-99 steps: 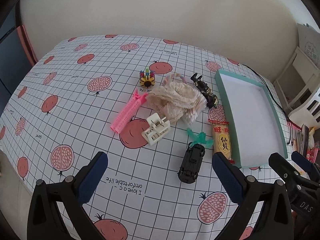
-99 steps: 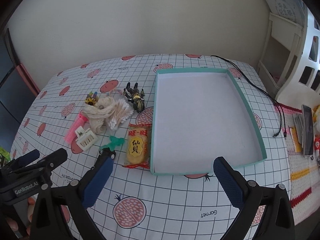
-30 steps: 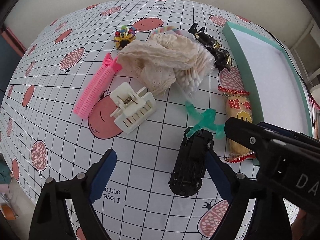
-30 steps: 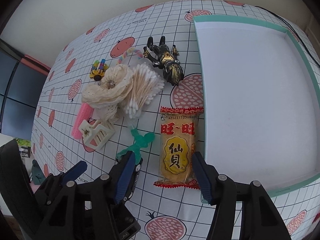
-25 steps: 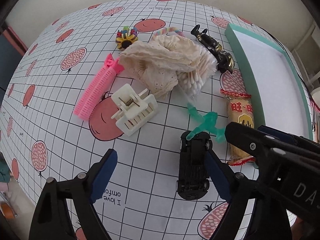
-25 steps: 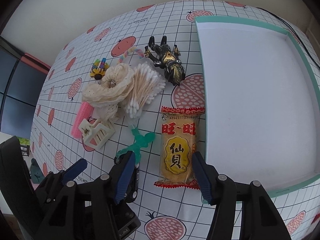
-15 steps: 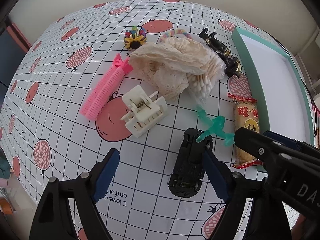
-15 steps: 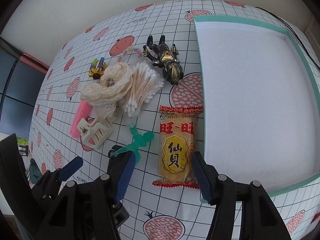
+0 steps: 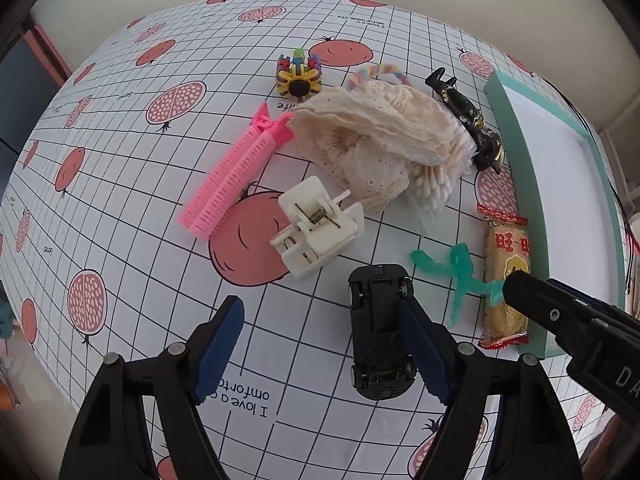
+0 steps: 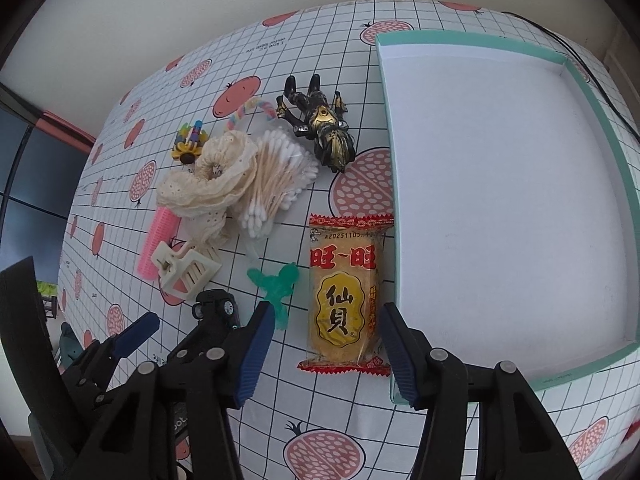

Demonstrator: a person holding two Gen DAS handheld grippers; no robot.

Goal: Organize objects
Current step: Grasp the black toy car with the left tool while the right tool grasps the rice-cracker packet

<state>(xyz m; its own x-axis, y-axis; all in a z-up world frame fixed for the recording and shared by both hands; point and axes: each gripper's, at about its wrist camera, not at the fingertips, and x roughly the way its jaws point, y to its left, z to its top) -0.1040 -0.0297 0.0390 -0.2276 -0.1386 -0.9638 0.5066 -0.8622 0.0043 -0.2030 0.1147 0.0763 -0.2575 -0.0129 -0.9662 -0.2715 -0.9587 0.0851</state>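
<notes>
An upside-down black toy car [image 9: 378, 332] lies on the pomegranate-print cloth. My left gripper [image 9: 320, 344] is open low over it, with the car just inside the right finger. A yellow and red snack packet [image 10: 344, 296] lies beside the teal tray [image 10: 592, 80]. My right gripper [image 10: 328, 356] is open, its fingers on either side of the packet's near end. A green rubbery figure [image 9: 456, 272] lies between the car and the packet. The tray's white inside holds nothing.
Behind them lie a white claw clip [image 9: 316, 228], pink hair roller [image 9: 232, 184], cream lace scrunchie [image 9: 372, 136], cotton swabs [image 10: 276, 184], black-gold figure [image 10: 324, 124], a colourful flower toy [image 9: 298, 76] and a pastel hair tie [image 9: 380, 72]. A cable [image 10: 560, 40] runs past the tray.
Both grippers have come down from high above the table to just over the objects. In the last second the left one shifted slightly around the car; the right stayed at the packet.
</notes>
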